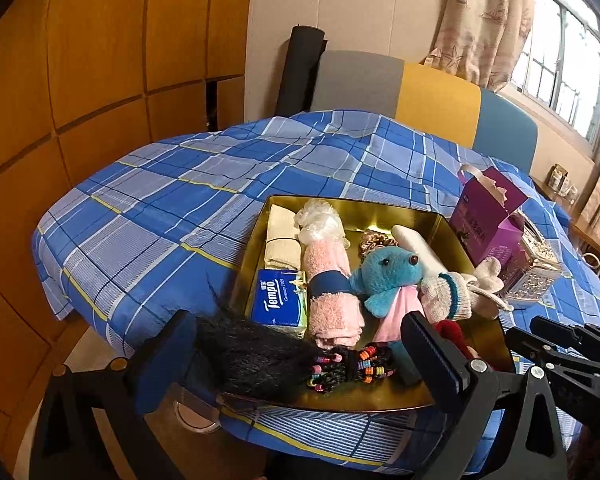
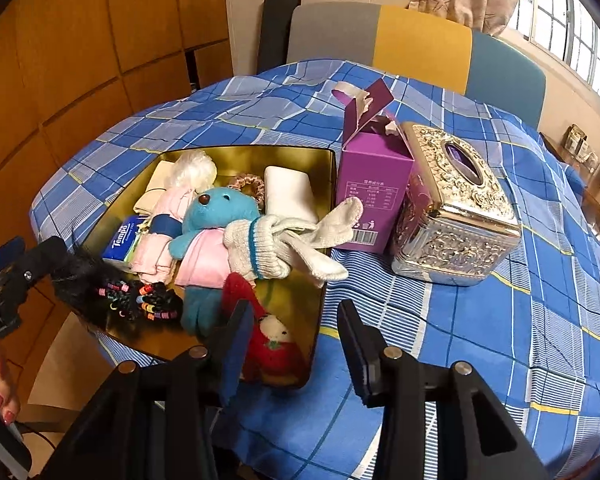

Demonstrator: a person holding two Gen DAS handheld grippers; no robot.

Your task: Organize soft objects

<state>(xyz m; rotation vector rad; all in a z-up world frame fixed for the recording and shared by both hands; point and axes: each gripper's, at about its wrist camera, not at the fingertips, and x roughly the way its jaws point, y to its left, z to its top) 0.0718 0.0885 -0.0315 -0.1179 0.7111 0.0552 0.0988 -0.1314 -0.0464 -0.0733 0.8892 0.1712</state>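
A gold tin tray [image 1: 364, 210] [image 2: 329, 200] holds a blue plush mouse [image 1: 388, 276] [image 2: 220, 212], a knotted white knit glove [image 1: 448, 292] [image 2: 268, 244], a rolled pink towel [image 1: 332, 280], a Tempo tissue packet [image 1: 274, 298] and a white cushion [image 2: 290, 194]. My left gripper [image 1: 300, 348] is open at the tray's near edge. A black furry piece [image 1: 252, 356] and beaded hair ties [image 1: 348, 364] [image 2: 140, 300] lie between its fingers. My right gripper [image 2: 296, 344] is open over the tray's near right corner. A red plush toy [image 2: 276, 344] lies by its left finger, partly hidden.
A torn purple carton [image 2: 374, 184] and a silver embossed tissue box [image 2: 456, 208] stand right of the tray on the blue checked cloth [image 2: 480, 340]. Chairs [image 2: 420, 40] stand behind the table. A person's hand [image 2: 4, 392] shows at the lower left.
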